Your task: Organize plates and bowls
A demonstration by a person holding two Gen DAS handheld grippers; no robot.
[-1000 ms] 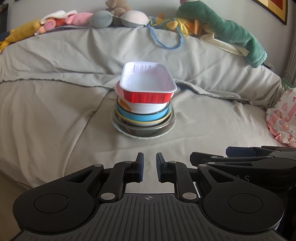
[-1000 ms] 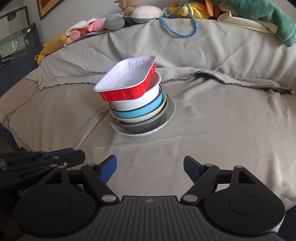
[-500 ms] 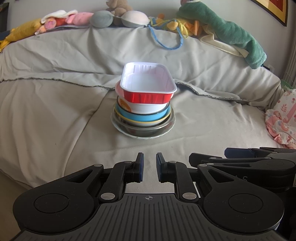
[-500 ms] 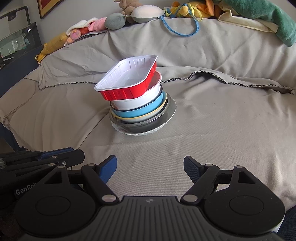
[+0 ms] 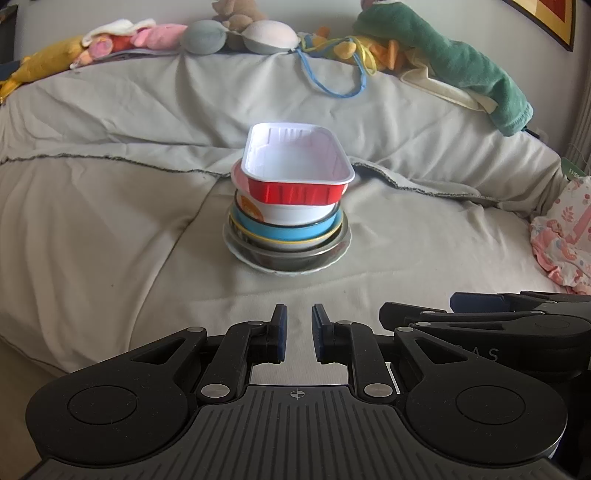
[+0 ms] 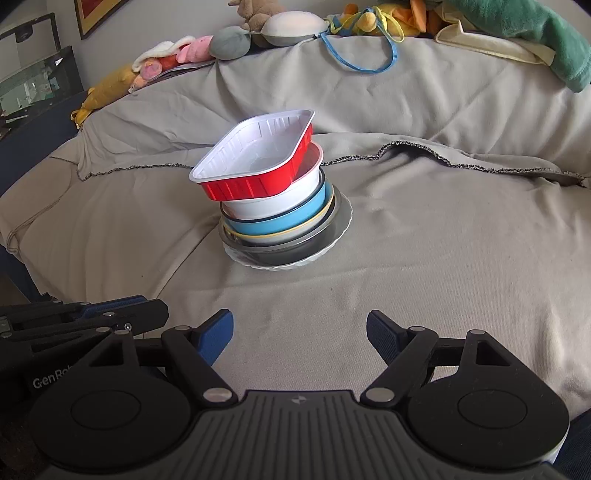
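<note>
A stack of dishes stands on the grey bed cover. On top is a red rectangular tray with a white inside (image 5: 295,173) (image 6: 258,162), tilted. Below it are a white bowl (image 5: 284,212) (image 6: 273,201), a blue bowl (image 5: 280,234) (image 6: 284,223), a dark metal bowl (image 5: 291,254) (image 6: 288,251) and a clear plate (image 5: 295,269) (image 6: 273,266) at the bottom. My left gripper (image 5: 298,332) is nearly shut and empty, well short of the stack. My right gripper (image 6: 300,328) is open and empty, also short of the stack.
Stuffed toys (image 5: 155,35) and a green towel (image 5: 461,70) line the far edge of the bed. A blue cord (image 5: 332,81) hangs there. A pink patterned cloth (image 5: 565,240) lies at the right. A dark cabinet (image 6: 33,96) stands left of the bed.
Both grippers have drifted very slightly relative to the stack. The stack has not moved and the jaws are unchanged.
</note>
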